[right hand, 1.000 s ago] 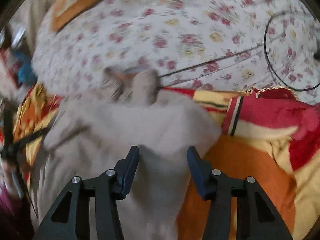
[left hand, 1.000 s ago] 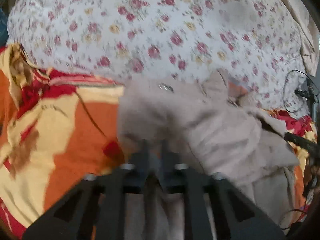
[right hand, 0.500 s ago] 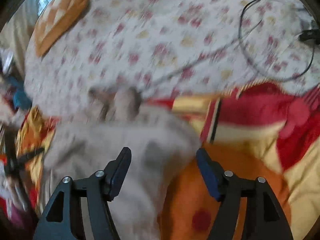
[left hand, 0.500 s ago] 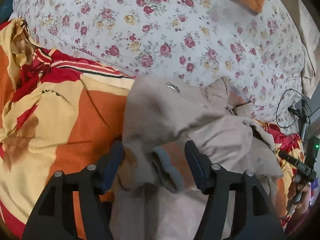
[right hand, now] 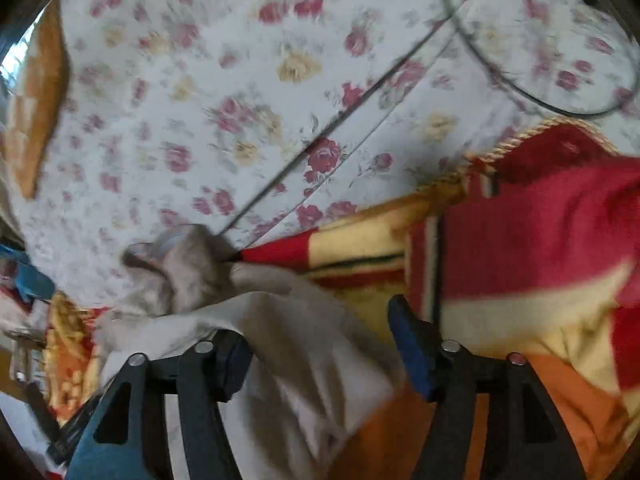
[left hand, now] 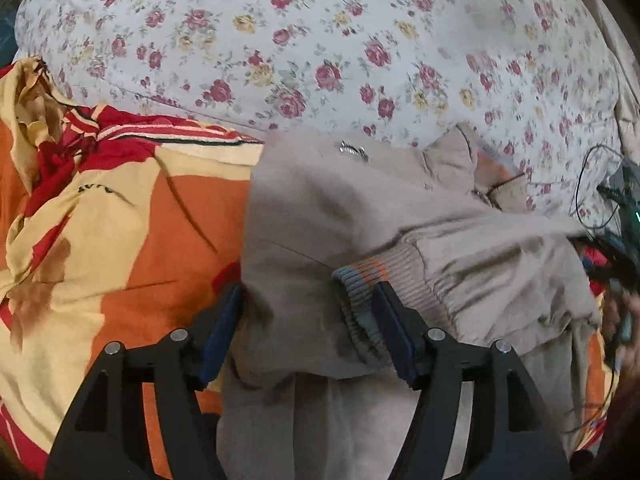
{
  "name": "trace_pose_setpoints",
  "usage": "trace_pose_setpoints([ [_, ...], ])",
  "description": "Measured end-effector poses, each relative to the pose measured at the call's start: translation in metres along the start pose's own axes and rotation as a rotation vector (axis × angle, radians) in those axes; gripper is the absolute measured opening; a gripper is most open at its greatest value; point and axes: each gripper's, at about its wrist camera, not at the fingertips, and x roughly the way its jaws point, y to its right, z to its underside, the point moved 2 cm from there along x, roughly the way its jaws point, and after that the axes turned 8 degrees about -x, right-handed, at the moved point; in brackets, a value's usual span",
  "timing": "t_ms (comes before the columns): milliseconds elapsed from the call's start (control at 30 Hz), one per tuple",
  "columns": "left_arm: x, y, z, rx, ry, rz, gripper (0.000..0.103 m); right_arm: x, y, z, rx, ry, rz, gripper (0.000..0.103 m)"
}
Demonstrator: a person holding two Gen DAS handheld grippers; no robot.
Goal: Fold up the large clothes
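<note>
While the jacket (left hand: 328, 216) lies spread on the orange and yellow blanket (left hand: 120, 248), with its top edge reaching the flowered sheet (left hand: 320, 40), both tools are held open. The left gripper (left hand: 308, 320) has its jaws apart, and the sleeve cuff (left hand: 360, 292) lies loose between them, not squeezed. The right gripper (right hand: 320, 344) is also wide open; the jacket's edge lies by its left finger (right hand: 236, 356), and the blanket is seen under the right one. The blanket could be pinched by mistake if the right jaws are closed there, and it would be dragged along with the fold. The loose cuff could flop out and spoil the fold. A thin cable (right hand: 320, 136) runs ahead of the right gripper and could be snagged.
</note>
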Motion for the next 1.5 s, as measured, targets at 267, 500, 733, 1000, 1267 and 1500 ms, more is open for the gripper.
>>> trace_pose_setpoints([
  [267, 0.003, 0.010, 0.007, 0.010, -0.008, 0.015, 0.069, -0.037, -0.031, 0.079, -0.078, -0.113, -0.189, 0.066],
  [500, -0.009, 0.004, 0.004, -0.037, 0.017, 0.031, 0.069, -0.076, -0.044, 0.117, -0.250, -0.107, 0.014, 0.006],
  [733, -0.023, 0.007, 0.008, -0.012, 0.006, 0.086, 0.070, -0.112, -0.024, 0.112, -0.151, -0.012, -0.035, 0.033],
  [1000, -0.017, 0.014, 0.015, -0.014, -0.012, 0.100, 0.087, -0.104, -0.049, 0.089, -0.197, 0.034, -0.035, 0.054],
  [1267, -0.002, 0.048, 0.017, 0.117, -0.010, -0.017, 0.010, -0.099, -0.044, 0.098, -0.153, 0.029, -0.070, 0.056],
  [1500, -0.072, 0.060, -0.013, 0.175, 0.130, 0.062, 0.000, -0.104, -0.029, 0.095, -0.125, 0.051, -0.038, 0.060],
])
